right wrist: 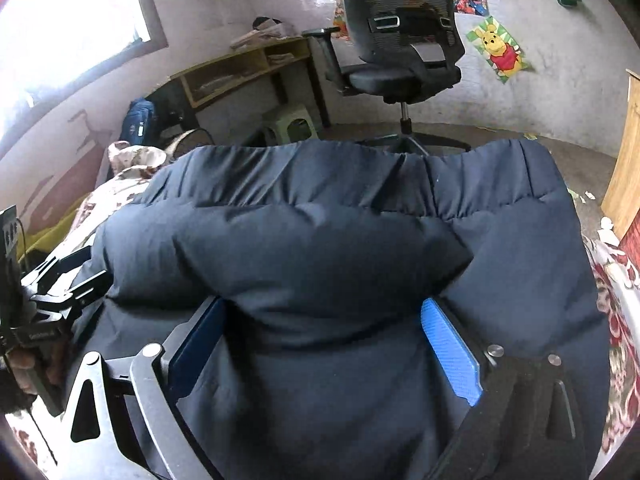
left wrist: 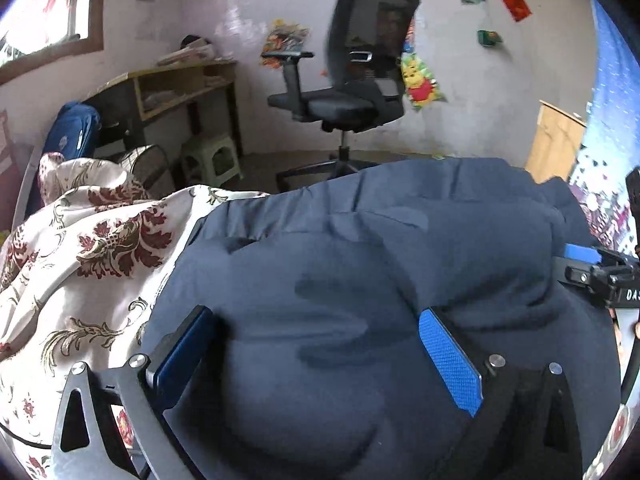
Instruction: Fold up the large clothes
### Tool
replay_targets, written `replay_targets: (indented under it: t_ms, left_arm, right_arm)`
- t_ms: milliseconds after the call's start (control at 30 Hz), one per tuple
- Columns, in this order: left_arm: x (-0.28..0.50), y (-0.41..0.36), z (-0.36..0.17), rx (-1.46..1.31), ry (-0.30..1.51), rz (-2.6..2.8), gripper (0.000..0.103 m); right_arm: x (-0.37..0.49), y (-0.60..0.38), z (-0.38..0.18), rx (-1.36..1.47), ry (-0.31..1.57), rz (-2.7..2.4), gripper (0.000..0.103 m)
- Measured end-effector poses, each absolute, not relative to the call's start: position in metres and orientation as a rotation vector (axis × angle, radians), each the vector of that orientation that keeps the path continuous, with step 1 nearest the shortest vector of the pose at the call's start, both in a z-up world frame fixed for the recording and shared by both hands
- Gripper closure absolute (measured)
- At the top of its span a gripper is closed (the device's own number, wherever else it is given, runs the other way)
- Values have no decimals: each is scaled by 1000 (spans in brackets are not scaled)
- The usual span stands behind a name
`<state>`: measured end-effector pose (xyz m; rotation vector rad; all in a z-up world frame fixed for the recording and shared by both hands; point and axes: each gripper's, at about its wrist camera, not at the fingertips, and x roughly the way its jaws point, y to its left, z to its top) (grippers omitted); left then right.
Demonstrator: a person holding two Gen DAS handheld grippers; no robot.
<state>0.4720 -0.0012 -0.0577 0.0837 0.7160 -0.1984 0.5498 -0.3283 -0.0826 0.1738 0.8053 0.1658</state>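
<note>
A puffy navy jacket (left wrist: pixel 360 264) lies on a bed with a floral sheet (left wrist: pixel 92 248). In the left wrist view my left gripper (left wrist: pixel 316 314) stands wide open just over the jacket's padded surface, with the fabric bulging between its blue pads (left wrist: pixel 452 360). My right gripper (left wrist: pixel 580 264) shows at the right edge, over the same jacket. In the right wrist view my right gripper (right wrist: pixel 324 304) is open wide, and a thick folded roll of the jacket (right wrist: pixel 320 240) sits between its fingers. The left gripper (right wrist: pixel 80 276) appears at the left edge, held by a hand.
Beyond the bed's far edge stand a black office chair (left wrist: pixel 352 92), a green plastic stool (left wrist: pixel 212 156) and a wooden desk (left wrist: pixel 180 84) against the wall. A blue bag (left wrist: pixel 72 128) is at the left, a wooden panel (left wrist: pixel 556 140) at the right.
</note>
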Motion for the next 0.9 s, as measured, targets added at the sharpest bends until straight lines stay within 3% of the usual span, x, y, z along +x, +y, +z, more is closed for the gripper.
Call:
replay_targets:
  t_ms: [333, 900]
  left_arm:
    - [522, 32, -78, -103, 796, -173, 0]
    - [520, 32, -91, -143, 785, -228, 0]
  right_arm:
    - [584, -344, -85, 202, 797, 86, 2]
    - [592, -347, -117, 275, 788, 135, 1]
